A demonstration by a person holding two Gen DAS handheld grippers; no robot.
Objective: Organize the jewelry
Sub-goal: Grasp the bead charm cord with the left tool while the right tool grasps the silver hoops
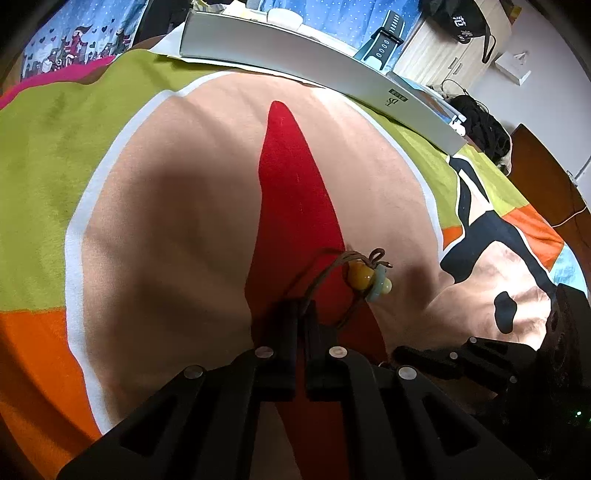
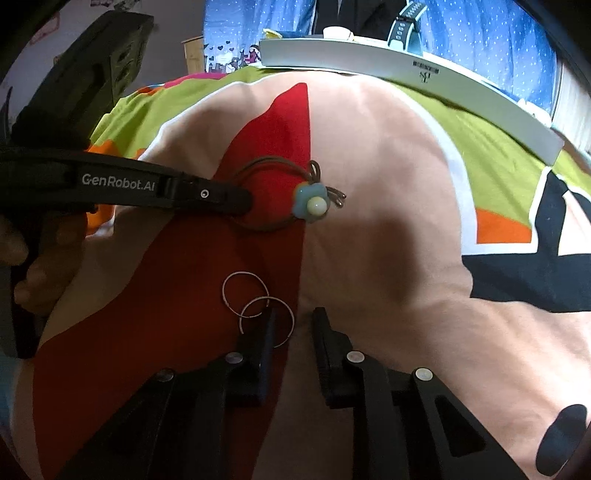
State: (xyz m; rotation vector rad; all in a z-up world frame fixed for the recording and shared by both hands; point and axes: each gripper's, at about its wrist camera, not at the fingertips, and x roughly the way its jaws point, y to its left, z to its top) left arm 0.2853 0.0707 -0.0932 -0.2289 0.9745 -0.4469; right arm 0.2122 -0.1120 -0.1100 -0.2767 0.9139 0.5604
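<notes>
Two thin hoop earrings (image 2: pixel 258 310) lie overlapping on the red patch of the blanket (image 2: pixel 388 155), right at the tip of the right gripper (image 2: pixel 293 326). Its jaws stand parted with nothing between them; the left finger (image 2: pixel 264 343) rests over the nearer hoop, while the gap opens slightly to the right of the pair. The hoops lie flat, side by side on a diagonal that runs up and to the left, so the jaws would need a small shift left to straddle a rim. Flat wire on soft cloth will probably be awkward to pinch.

Farther out on the same red patch, the left gripper (image 1: pixel 301 314) reaches in from the left of the right wrist view, its jaws closed on the brown cord of a hair tie (image 2: pixel 273 195). The blue flower charm (image 2: pixel 309 205) with a pale bead hangs off the far side of the loop; from the left wrist an amber bead (image 1: pixel 359 276) shows beside it. The tie seems to lie just clear of the hoops, farther forward, so neither arm blocks the other.

Beyond, along the blanket's far edge, lies a long grey-white box (image 1: pixel 314 70), the likely place for the pieces, with a watch stand (image 2: pixel 404 26) behind it. Open blanket separates the grippers from the box.
</notes>
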